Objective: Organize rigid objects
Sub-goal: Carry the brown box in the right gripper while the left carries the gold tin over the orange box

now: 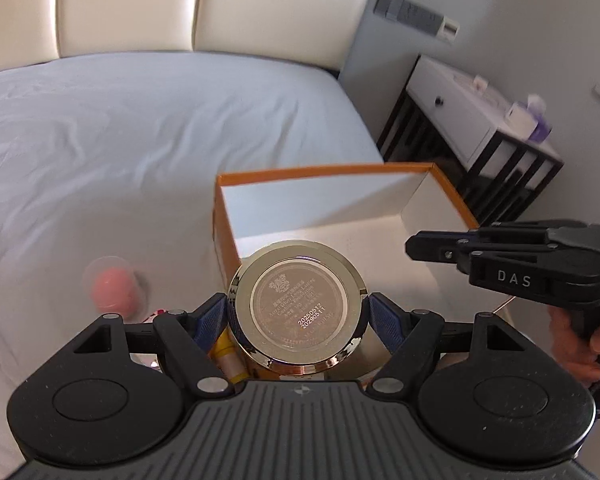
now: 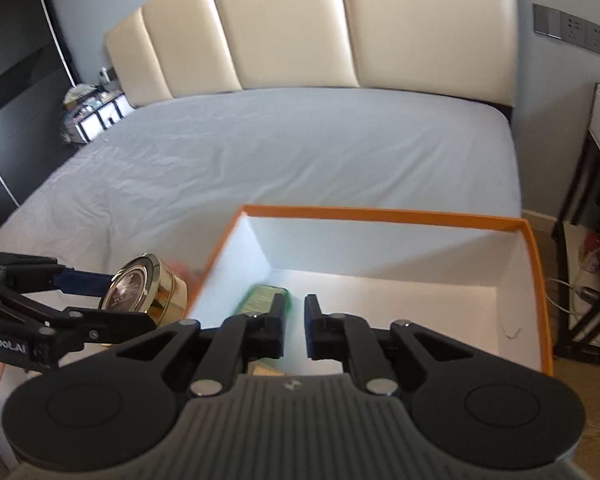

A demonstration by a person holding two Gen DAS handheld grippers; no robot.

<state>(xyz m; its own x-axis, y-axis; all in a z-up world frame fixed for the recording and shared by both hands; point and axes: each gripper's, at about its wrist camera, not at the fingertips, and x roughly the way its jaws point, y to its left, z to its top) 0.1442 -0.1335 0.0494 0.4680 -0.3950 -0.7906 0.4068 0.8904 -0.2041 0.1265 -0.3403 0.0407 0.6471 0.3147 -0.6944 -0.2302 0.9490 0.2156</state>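
Note:
My left gripper [image 1: 297, 312] is shut on a round gold compact case [image 1: 298, 306], held on edge with its printed underside toward the camera, just left of the orange box [image 1: 324, 172]. In the right wrist view the case [image 2: 146, 290] hangs beside the box's left wall [image 2: 220, 256]. My right gripper [image 2: 294, 320] is nearly shut and empty, over the box's near end, above a green packet [image 2: 262, 298] on the white box floor. A pink ball-shaped object [image 1: 112, 286] in clear wrap lies on the bed at left.
The box sits on a bed with a grey sheet [image 1: 140, 128] and a cream padded headboard [image 2: 340, 24]. A white nightstand on a black frame [image 1: 468, 120] stands to the right. Small yellow items [image 1: 226, 354] lie under my left gripper.

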